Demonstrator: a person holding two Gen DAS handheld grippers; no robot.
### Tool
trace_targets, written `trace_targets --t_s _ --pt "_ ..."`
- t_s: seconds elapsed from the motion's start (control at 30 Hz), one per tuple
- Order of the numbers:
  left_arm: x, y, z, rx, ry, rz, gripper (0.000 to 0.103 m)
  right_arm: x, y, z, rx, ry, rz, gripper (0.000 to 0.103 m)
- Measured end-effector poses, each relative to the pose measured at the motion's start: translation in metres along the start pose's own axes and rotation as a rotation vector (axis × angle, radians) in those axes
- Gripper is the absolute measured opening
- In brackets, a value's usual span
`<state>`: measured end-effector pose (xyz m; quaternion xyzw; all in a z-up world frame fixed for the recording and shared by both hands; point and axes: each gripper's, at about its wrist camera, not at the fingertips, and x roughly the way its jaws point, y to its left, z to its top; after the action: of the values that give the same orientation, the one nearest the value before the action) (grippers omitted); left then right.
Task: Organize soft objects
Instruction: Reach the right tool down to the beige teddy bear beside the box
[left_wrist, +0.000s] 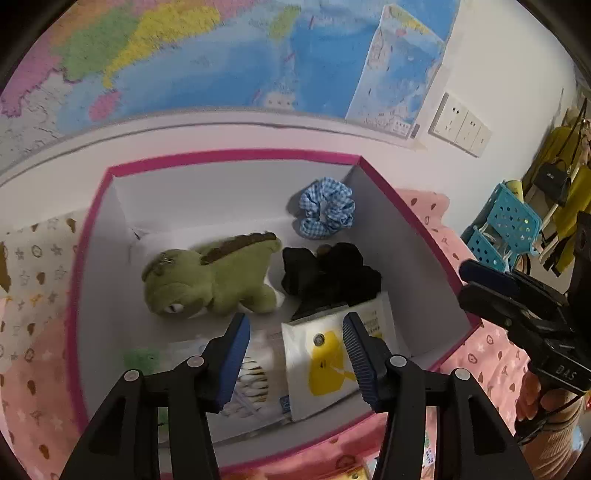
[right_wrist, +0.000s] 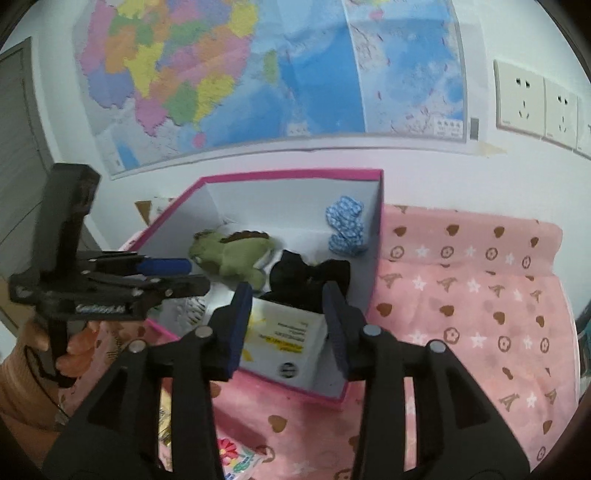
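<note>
A white box with a pink rim (left_wrist: 229, 157) (right_wrist: 288, 175) holds a green dinosaur plush (left_wrist: 221, 280) (right_wrist: 236, 254), a blue checked scrunchie (left_wrist: 327, 212) (right_wrist: 345, 230) and a black soft item (left_wrist: 332, 277) (right_wrist: 306, 277). A white tissue pack with a yellow figure (left_wrist: 325, 362) (right_wrist: 284, 339) lies at the near end, beside a second pack (left_wrist: 255, 373). My left gripper (left_wrist: 295, 325) hovers open over the packs, its pads touching nothing. My right gripper (right_wrist: 288, 295) is open above the yellow-figure pack, clear of it. Each gripper appears side-on in the other's view.
The box rests on a pink cloth with hearts and stars (right_wrist: 472, 295). A wall with a map (left_wrist: 221, 55) and sockets (right_wrist: 535, 103) rises just behind. A blue plastic basket (left_wrist: 506, 229) stands to the right. A hand (right_wrist: 74, 350) holds the left gripper's handle.
</note>
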<state>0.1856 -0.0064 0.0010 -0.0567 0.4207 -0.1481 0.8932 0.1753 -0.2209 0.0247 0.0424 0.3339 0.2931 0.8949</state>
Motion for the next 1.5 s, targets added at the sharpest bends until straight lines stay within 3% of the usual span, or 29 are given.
trace_targets --t_s 0.43,0.9,1.5 --pt "-0.064 -0.011 -0.045 0.100 -0.155 -0.028 0.069 -0.038 0.023 -0.039 -0.024 -0.041 0.124 0.056" --pt "-0.080 0.025 -0.100 0.004 -0.117 0.024 0.069 -0.027 0.039 -0.090 0.025 0.065 0.205 0.056" --pt "-0.081 0.043 -0.128 -0.054 -0.070 0.070 0.069 0.020 0.092 -0.091 -0.082 0.152 0.298 0.057"
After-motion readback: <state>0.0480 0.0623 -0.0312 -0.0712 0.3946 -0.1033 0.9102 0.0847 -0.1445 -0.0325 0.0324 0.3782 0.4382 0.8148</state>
